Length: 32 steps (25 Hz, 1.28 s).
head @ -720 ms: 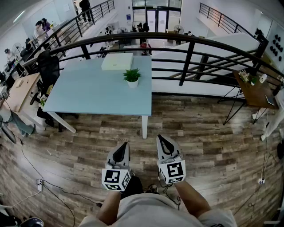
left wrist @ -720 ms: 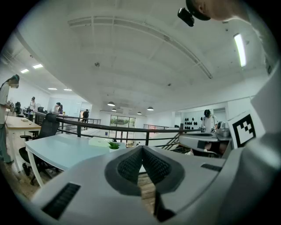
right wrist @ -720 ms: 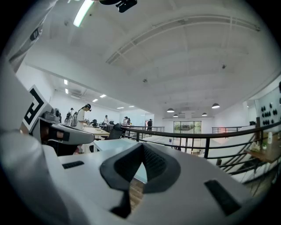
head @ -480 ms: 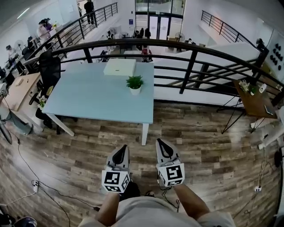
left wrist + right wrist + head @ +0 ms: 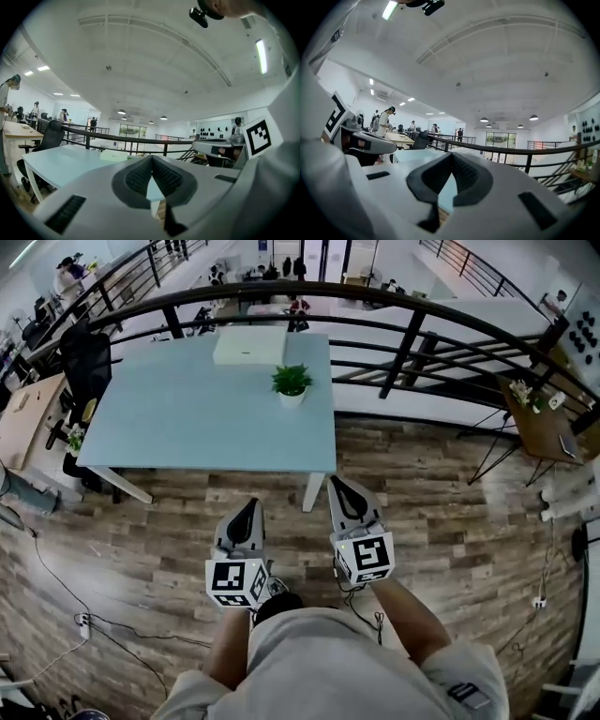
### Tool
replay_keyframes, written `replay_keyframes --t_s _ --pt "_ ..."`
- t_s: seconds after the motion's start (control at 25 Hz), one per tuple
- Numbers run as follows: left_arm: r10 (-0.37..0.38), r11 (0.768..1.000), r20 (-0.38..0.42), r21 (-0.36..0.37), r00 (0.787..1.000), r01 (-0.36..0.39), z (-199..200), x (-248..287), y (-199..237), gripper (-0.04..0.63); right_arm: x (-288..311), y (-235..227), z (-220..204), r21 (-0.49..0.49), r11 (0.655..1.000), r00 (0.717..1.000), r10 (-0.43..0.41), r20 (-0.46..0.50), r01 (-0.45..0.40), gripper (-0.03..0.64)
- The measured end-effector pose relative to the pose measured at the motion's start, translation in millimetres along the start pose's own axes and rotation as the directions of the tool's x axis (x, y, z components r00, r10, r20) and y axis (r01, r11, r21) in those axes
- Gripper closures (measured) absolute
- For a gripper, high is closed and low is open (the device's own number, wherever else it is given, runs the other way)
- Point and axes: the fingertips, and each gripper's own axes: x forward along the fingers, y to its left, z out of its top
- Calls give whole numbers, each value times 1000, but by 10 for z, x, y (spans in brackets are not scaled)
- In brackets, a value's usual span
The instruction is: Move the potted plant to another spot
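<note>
The potted plant (image 5: 292, 385), green leaves in a small white pot, stands near the far right part of the light blue table (image 5: 187, 423) in the head view. Both grippers are held level over the wooden floor, short of the table's near edge. My left gripper (image 5: 251, 503) is shut with nothing in it, its tips meeting in the left gripper view (image 5: 151, 157). My right gripper (image 5: 334, 482) is also shut and empty (image 5: 452, 155), its tip close to the table's near right corner. The plant is hidden in both gripper views.
A flat white box (image 5: 249, 345) lies behind the plant. A black railing (image 5: 403, 343) curves behind and to the right of the table. A black chair (image 5: 84, 362) and a wooden desk (image 5: 23, 418) stand at left, a small wooden table (image 5: 544, 423) at right. Cables (image 5: 84, 620) trail over the floor.
The person has stepped toward the table, so it and the plant lie closer. Both grippers have moved forward, and the right tip now nears the table's corner. Jaws stay shut.
</note>
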Motion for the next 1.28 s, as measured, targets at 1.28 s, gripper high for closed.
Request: replay_keyframes --t_s 1.28 --pt "-23 999 -180 -29 983 18 -85 2216 1660 583 2391 -845 -936 86 996 987 16 -161 -3 568"
